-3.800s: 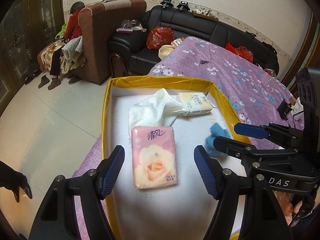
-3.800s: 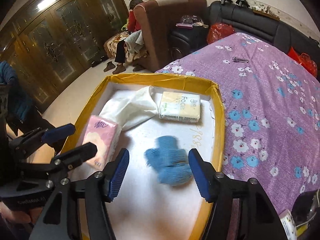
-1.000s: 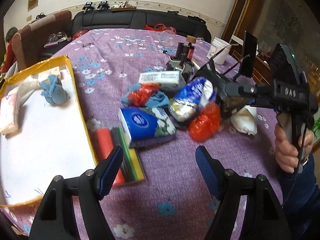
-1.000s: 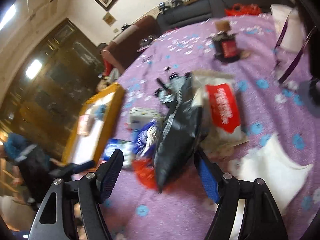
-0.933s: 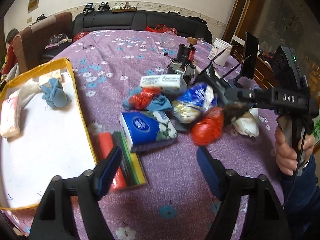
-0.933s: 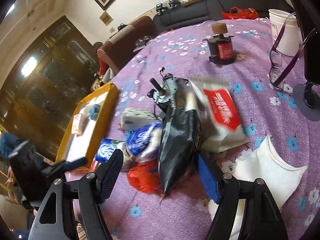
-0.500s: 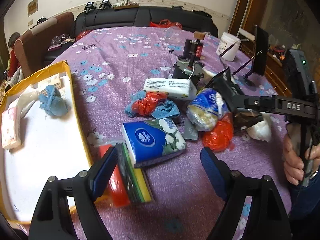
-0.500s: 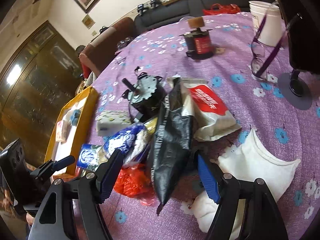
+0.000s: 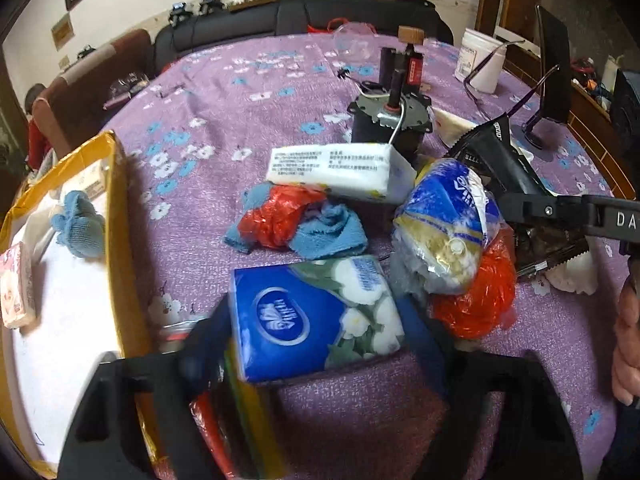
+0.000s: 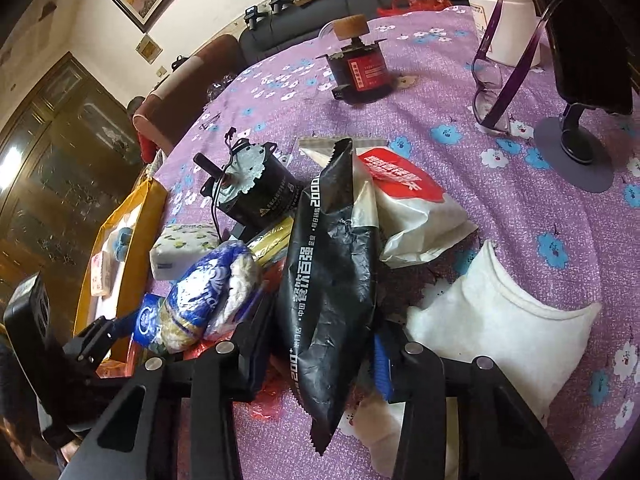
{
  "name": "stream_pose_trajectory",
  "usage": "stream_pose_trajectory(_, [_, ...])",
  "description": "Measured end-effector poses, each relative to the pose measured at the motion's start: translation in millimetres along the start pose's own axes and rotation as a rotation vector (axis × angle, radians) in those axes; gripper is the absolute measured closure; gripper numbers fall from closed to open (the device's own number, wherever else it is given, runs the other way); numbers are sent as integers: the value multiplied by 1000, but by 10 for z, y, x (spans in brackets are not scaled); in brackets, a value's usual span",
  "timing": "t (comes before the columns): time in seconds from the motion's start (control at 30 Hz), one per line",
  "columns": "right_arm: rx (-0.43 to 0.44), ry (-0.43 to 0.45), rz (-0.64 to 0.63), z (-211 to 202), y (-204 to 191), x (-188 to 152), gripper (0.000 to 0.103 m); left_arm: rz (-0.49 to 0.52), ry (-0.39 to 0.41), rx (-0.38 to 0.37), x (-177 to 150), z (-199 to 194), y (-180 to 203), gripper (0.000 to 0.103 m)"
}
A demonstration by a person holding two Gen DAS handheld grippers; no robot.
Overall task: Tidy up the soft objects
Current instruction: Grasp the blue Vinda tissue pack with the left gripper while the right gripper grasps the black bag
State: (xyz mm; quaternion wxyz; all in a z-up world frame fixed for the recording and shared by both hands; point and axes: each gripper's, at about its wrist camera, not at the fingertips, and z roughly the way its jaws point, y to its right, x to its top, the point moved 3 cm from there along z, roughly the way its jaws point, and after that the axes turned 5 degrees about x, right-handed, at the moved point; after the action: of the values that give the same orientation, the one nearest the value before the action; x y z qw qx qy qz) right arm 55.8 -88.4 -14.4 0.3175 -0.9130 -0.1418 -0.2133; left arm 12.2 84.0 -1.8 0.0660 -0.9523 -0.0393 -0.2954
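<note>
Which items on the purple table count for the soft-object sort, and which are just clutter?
Job:
- blue floral tissue pack, between left gripper fingers
- black crinkled foil pouch, between right gripper fingers
- blue terry cloth
- yellow-rimmed white tray

Clutter:
- black electric motor
- purple-framed glasses
- white plastic tub

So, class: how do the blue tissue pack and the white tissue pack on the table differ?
The blue tissue pack sits between the left gripper fingers; the white tissue pack lies farther off, untouched. The blue one shows a flower print, the white one small printed text. Both are soft plastic-wrapped packs on the purple cloth.
</note>
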Motion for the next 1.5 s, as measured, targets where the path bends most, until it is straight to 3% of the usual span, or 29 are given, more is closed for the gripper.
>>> stream_pose_trajectory(0.13, [-18, 30, -11, -80, -24, 19, 61, -13, 40, -9, -46, -106, -5, 28])
stream_pose_trajectory(0.33, [-35, 152, -36, -383, -111, 50, 62, -37, 119, -51, -103, -433, -14, 28])
stream_pose_trajectory(0.5, [15, 308, -110, -737, -300, 34, 62, -52, 173, -79, -132, -666, -15, 28])
stream_pose_trajectory(0.6, [55, 345, -170, -832, -455, -8, 62, -60, 197, -71, -143, -761, -41, 28])
stream_pose_trajectory(0.9, [93, 312, -247, -749, -658, -126, 62, -96, 230, -69, -183, -920, -147, 28])
stream_pose_trajectory(1.5, [111, 295, -279, -671, -711, -131, 62, -123, 253, -68, -235, -1024, -277, 28])
